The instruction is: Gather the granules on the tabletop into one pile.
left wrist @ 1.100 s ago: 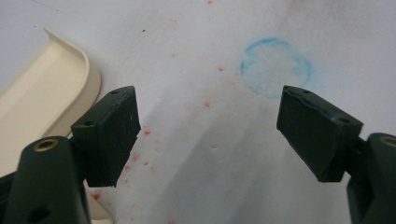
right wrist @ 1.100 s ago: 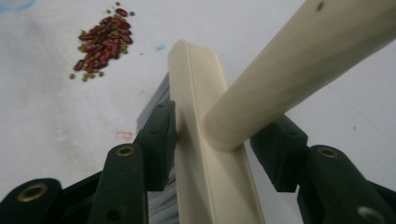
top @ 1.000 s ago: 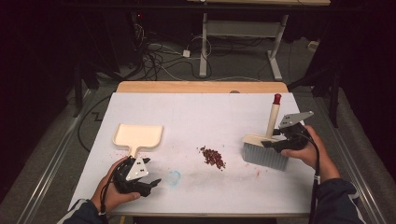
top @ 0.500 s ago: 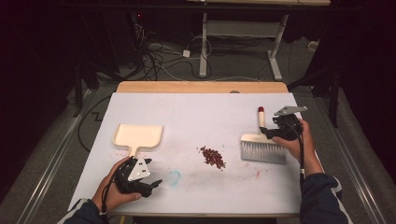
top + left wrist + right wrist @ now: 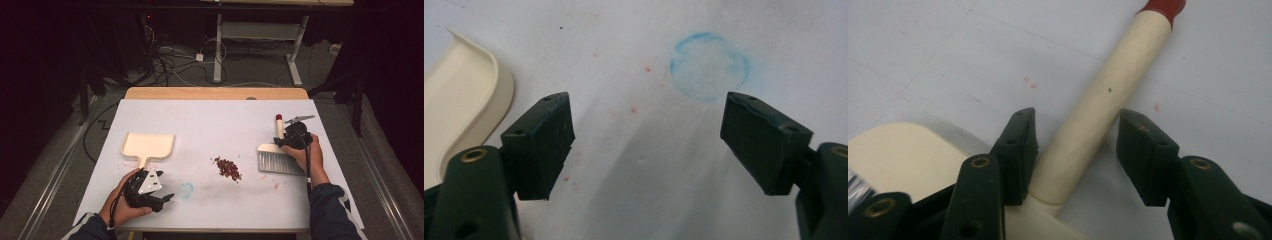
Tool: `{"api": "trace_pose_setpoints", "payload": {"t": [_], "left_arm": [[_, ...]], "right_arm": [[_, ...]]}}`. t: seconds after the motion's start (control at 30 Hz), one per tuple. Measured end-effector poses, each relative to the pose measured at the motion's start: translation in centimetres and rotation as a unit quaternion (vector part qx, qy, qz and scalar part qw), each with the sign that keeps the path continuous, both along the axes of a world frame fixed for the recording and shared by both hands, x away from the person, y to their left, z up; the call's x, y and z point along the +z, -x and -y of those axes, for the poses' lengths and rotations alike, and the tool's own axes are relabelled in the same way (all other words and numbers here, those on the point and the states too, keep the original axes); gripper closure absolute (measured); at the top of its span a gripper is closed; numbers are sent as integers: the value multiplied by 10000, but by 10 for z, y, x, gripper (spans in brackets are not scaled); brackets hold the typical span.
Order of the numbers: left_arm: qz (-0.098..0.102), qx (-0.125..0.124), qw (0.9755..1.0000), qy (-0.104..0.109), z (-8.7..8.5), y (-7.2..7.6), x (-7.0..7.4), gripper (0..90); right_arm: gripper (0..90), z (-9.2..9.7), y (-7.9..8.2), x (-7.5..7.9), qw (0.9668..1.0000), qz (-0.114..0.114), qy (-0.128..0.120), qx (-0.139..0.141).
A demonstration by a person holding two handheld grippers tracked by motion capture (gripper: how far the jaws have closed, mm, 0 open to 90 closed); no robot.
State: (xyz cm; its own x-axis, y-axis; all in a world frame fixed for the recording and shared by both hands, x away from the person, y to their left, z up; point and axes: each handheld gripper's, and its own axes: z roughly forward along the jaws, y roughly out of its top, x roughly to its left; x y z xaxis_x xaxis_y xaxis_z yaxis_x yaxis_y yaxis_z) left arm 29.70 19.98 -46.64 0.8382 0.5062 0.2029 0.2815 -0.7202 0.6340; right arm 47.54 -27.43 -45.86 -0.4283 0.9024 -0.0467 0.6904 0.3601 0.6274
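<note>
High view: the brush [image 5: 280, 159] lies flat right of the crumbs [image 5: 228, 168], the dustpan [image 5: 148, 146] left. Left gripper view: the left gripper [image 5: 646, 145] gapes, empty. Right gripper view: the right gripper [image 5: 1075, 150], its jaws just closing, straddles the handle, seemingly one pad touching; an off-centre squeeze could roll the handle aside.

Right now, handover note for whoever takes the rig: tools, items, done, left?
Right tool: jaws have just been closing around the cream brush handle with the red tip, gaps on both sides, no grip yet. The grey-bristled brush lies flat at the table's right.
Left tool: open, holding nothing, beside the cream plastic dustpan.
Pile of dark red crumbs sits mid-table, unswept; a blue ring stain lies ahead of the left tool.
Done: nothing swept.
Left: grip brush, take dustpan, sweep crumbs in.
</note>
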Motion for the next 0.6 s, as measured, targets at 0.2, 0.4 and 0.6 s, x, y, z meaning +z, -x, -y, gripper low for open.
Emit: {"api": "trace_pose_setpoints", "payload": {"t": [0.2, 0.4, 0.6], "left_arm": [[-3, -1, 10000, 23, -1, 0, 0, 207], [-5, -18, 10000, 28, -1, 1, 0, 207], [9, -1, 10000, 34, -1, 1, 1, 207]], "right_arm": [[518, -3, -2, -2, 10000, -23, 57, 55], [520, -4, -2, -1, 9998, 3, 148, 126], [456, -5, -2, -1, 9997, 54, 209, 140]]}}
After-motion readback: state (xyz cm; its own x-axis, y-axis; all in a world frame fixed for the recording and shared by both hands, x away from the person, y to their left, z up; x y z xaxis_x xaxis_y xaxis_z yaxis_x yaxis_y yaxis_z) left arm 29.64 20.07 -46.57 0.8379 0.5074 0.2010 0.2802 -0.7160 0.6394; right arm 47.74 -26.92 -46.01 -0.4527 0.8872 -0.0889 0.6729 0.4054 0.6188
